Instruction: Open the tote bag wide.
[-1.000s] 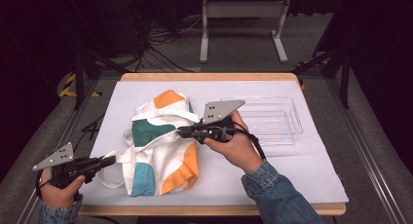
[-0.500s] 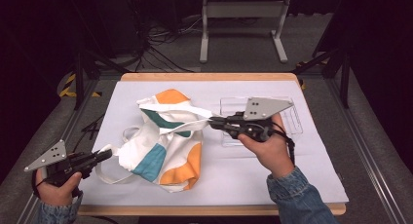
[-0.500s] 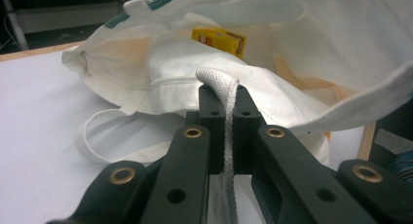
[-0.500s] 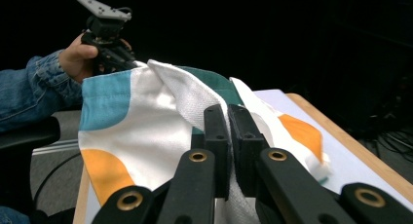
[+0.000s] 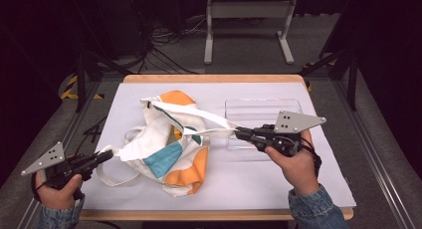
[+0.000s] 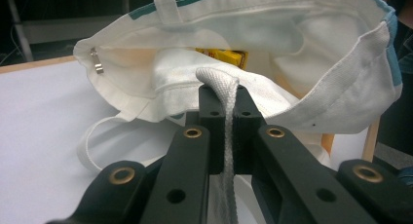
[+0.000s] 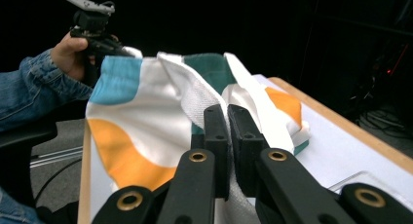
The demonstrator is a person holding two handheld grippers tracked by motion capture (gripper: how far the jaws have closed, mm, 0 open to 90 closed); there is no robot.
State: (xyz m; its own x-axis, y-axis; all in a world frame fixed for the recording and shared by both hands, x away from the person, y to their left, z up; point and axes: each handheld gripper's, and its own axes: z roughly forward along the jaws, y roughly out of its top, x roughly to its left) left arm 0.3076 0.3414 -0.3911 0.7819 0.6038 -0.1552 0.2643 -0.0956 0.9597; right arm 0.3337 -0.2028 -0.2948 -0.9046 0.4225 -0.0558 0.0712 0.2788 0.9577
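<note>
- A cloth tote bag, white with orange, teal and light-blue patches, lies on the white sheet covering the desk, a little left of centre.
- The left gripper, held at the desk's near-left corner, is clamped on one white webbing handle; in the left gripper view the strap runs between the closed jaws and loops over their tips.
- Beyond those jaws the bag's mouth gapes open, with something yellow inside.
- The right gripper, held right of centre, pinches the other white handle, which stretches from the bag's far edge across to it.
- In the right gripper view the jaws are closed on that strap.
- A clear plastic tray sits on the desk's right side, just beyond the right gripper.
</note>
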